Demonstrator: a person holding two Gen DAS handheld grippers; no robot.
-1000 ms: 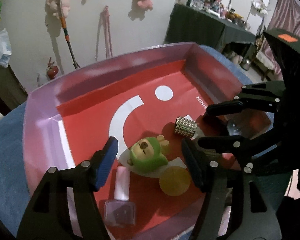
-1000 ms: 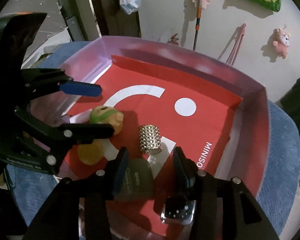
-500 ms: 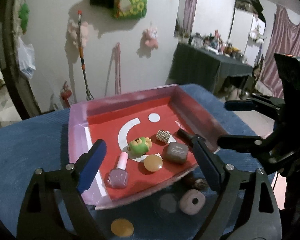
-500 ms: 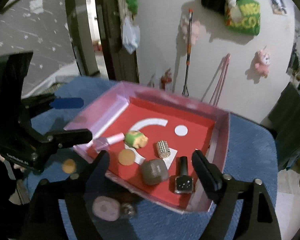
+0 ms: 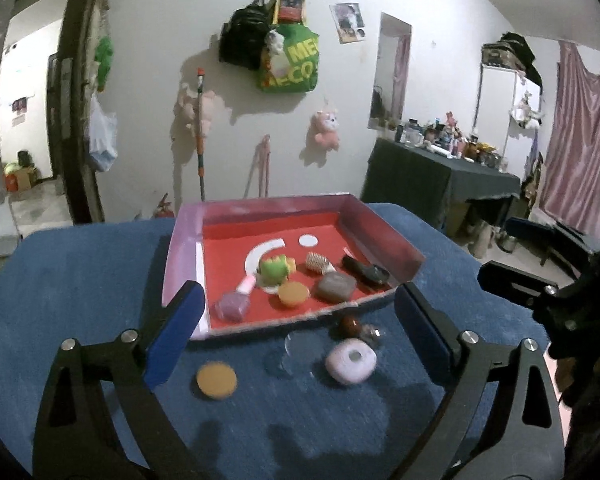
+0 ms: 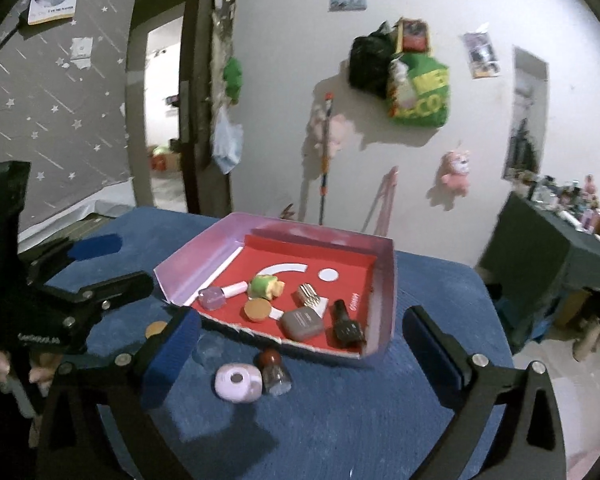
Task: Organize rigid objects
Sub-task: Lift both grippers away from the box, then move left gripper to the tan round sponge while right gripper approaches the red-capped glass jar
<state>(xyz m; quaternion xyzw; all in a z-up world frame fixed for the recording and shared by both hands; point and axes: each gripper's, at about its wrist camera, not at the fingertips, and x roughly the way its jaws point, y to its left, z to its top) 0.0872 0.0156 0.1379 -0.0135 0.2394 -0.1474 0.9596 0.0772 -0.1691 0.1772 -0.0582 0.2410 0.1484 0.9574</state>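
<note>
Trinkets fill the near half of the red-lined tray [image 5: 188,248]: purple nail polish bottle [image 5: 234,305], green figure [image 5: 275,269], orange disc [image 5: 293,293], brown case [image 5: 335,286], black bottle [image 5: 364,270]. On the blue tablecloth [image 5: 80,280] just outside lie a lilac case [image 5: 351,360] and another orange disc [image 5: 216,380]. Left gripper [image 5: 296,336] and right gripper [image 6: 300,350] hover, fingers spread, holding nothing.

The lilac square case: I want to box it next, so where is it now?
The lilac square case lies on the blue cloth outside the red tray, just before its near edge, touching a small brown-capped bottle on its right.
</note>
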